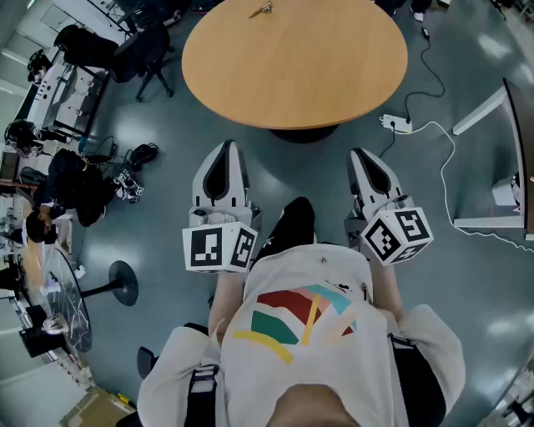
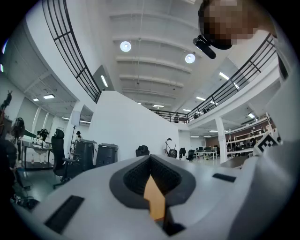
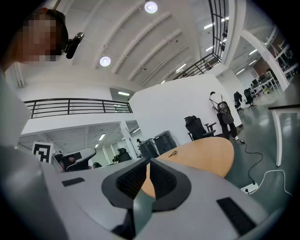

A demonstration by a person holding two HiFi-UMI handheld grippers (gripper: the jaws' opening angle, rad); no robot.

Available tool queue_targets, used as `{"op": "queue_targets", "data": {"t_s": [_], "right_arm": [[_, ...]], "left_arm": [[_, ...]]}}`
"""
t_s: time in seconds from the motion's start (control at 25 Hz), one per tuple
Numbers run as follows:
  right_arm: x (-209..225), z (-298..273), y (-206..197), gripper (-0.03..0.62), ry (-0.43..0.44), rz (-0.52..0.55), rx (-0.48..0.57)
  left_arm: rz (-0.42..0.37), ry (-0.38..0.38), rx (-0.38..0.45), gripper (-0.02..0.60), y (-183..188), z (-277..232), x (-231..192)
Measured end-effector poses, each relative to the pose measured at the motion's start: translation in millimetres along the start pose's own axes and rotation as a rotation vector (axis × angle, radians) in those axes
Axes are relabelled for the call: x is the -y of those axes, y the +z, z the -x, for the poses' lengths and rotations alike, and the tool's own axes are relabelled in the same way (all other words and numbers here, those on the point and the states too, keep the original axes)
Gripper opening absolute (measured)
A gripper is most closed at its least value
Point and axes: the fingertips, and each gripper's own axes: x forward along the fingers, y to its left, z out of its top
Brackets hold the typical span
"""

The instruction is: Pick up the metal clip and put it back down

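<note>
Currently both claws hang over the grey floor (image 1: 467, 275), on the near side of the round wooden tabletop (image 1: 292, 75) and well apart from it, each pointing toward it. The left claw (image 1: 226, 148) is closed and empty: in the left gripper view its tips (image 2: 150, 159) meet, with only a sliver of orange-brown showing through the slot behind them. The right claw (image 1: 360, 155) is likewise closed on nothing. In the right gripper view its two dark pads (image 3: 148, 162) meet at the tips, and the tabletop (image 3: 206, 154) shows past them.

The metal clip (image 1: 261, 10) lies on the tabletop close to its far edge, a little left of the middle, with bare wood all round it. In the right gripper view the metal clip (image 3: 173, 153) is a small thing near the tabletop's far edge, beyond the claw and untouched.

Each claw carries its marker cube, the left cube (image 1: 219, 247) and the right cube (image 1: 397, 234), close to the person's white shirt (image 1: 300, 334). A white power strip (image 1: 397, 123) lies on the floor just off the tabletop's near right edge, and a black office chair (image 1: 146, 58) stands by its left edge.
</note>
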Motion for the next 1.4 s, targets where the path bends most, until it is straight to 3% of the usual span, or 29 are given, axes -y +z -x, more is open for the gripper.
{"op": "queue_targets", "data": {"t_s": [0.36,0.8,1.04,1.4], "right_arm": [[-22.9,-18.1,-7.0,0.034,0.065,0.067,-0.069],[-16.9,-74.3,-0.5,0.034,0.039,0.118,-0.057],[12.2,-153.8,21.1,0.034,0.022,0.199,-0.023],[61.2,-360.7,52.6,0.034,-0.01,0.221,-0.05]], "left_arm": [[0.001,0.063,0.011,0.044,0.3,2.9,-32.0],[0.027,0.053,0.072,0.044,1.8,-46.7,-77.3],[0.022,0.001,0.081,0.044,-13.6,-129.6,-107.3],[0.039,-0.043,0.022,0.044,-37.4,-312.1,-212.1]]}}
